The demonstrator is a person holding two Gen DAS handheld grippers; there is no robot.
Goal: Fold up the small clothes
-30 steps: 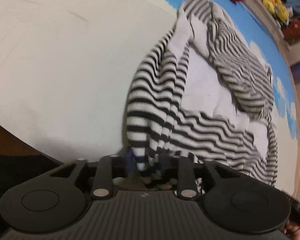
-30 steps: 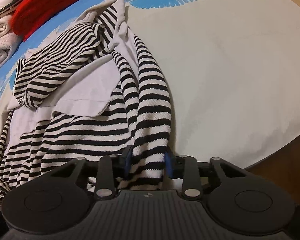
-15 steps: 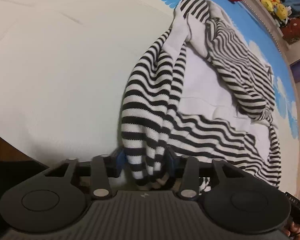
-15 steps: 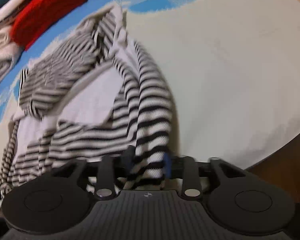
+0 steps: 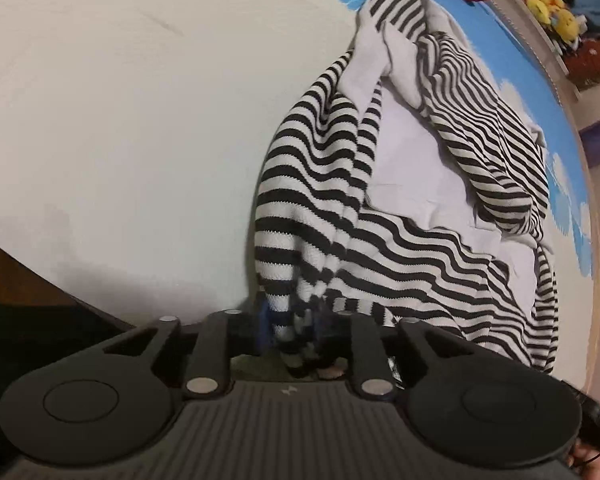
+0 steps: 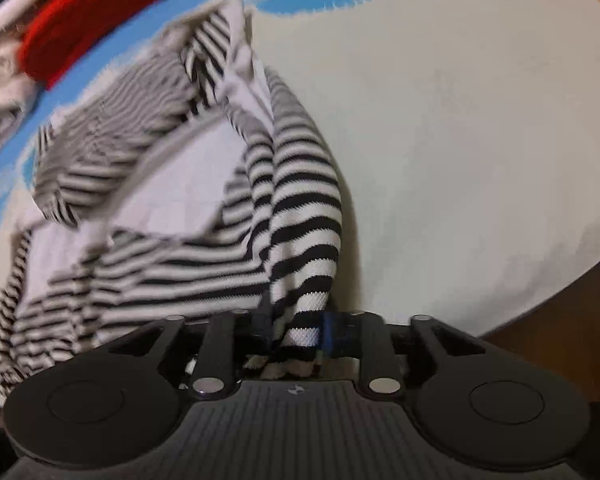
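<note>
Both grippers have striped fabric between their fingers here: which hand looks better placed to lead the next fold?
Probably left: left gripper, jaws closing, pinches striped garment in a sharp view; right gripper, closing too, shows motion blur.

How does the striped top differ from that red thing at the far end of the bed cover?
The striped top is black and white; the red thing is plain red. The striped top lies spread and crumpled near the grippers, its near edge between the closing jaws of both; the red thing sits compact at the far edge, untouched. Both look knitted.
</note>
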